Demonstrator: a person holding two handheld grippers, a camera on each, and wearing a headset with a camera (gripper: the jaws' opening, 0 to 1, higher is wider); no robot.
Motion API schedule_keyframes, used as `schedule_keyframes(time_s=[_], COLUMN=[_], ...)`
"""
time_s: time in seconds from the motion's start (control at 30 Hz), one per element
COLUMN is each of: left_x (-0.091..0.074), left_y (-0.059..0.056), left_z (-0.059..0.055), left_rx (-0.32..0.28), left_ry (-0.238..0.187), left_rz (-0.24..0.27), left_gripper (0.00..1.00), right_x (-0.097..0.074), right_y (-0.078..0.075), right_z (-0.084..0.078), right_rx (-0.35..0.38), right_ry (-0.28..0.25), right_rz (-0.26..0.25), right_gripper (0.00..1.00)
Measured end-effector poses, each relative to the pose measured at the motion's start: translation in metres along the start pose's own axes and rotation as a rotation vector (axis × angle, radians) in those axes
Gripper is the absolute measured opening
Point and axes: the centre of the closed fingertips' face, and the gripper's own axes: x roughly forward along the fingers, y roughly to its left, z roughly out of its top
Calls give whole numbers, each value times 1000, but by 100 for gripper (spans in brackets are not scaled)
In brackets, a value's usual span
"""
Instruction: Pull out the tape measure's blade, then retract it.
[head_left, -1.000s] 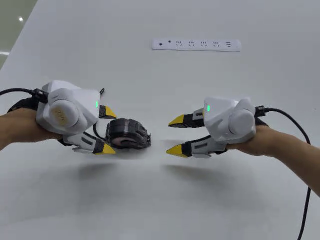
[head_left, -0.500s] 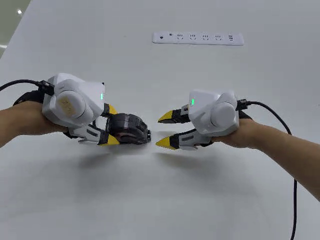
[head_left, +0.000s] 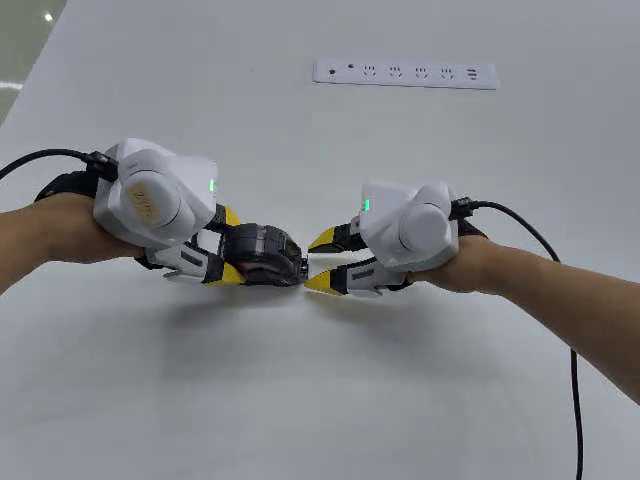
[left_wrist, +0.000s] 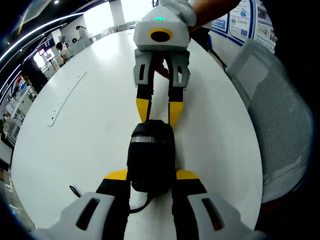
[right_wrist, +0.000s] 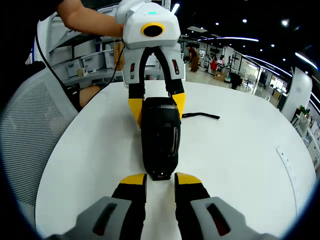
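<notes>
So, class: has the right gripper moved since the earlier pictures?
Yes: against the power strip, the right gripper has moved left, up to the tape measure.

I count one black, rounded plastic tape measure (head_left: 258, 255) at the middle of my head view. Two white hand-held grippers flank it: the left gripper (head_left: 229, 246) at its 9 o'clock and the right gripper (head_left: 320, 261) at its 3 o'clock. Each has two yellow-tipped fingers (head_left: 325, 238), four in all. Two black cables (head_left: 576, 400) trail off, one per gripper. One long white power strip (head_left: 404, 74) lies at 12 o'clock. One white desk (head_left: 320, 400) carries it all. Two bare forearms (head_left: 560, 300) reach in.
</notes>
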Motion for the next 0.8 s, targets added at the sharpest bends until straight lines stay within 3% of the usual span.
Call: schedule_keyframes(time_s=[0.3, 0.8], left_x=[0, 0], left_y=[-1, -1], left_z=[-1, -1], left_rx=[6, -18], left_ry=[-1, 3], left_rz=[-8, -5], left_gripper=[26, 26], right_x=[6, 5], right_y=[2, -1], right_z=[-5, -4], right_rx=[-4, -28], right_ry=[32, 18], right_rz=[35, 44], right_gripper=[15, 13])
